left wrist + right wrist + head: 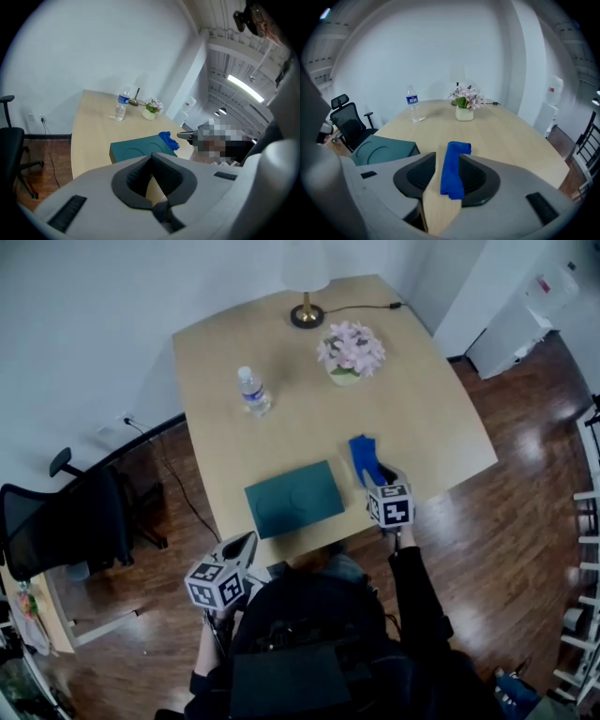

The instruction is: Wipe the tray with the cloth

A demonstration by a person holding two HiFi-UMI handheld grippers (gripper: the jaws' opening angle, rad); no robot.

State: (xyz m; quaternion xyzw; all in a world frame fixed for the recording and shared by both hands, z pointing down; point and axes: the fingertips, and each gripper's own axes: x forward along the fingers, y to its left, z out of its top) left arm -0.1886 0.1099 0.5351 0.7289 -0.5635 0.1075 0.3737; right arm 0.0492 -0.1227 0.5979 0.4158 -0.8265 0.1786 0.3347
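Note:
A dark teal tray (293, 498) lies near the front edge of the wooden table (422, 418). Just right of it lies a folded blue cloth (364, 458). My right gripper (382, 476) reaches over the cloth's near end. In the right gripper view, the cloth (452, 171) runs between the open jaws of that gripper (448, 157), with bare table showing on its left side, and the tray (384, 151) sits to the left. My left gripper (246, 540) hovers off the table's front edge, below the tray's left corner. Its jaws (151, 157) are shut and empty, pointing at the tray (136, 149).
A water bottle (253, 392), a pot of pink flowers (350, 352) and a lamp base (306, 313) stand on the far half of the table. A black office chair (66, 521) is on the floor at left. A white appliance (525, 315) stands at far right.

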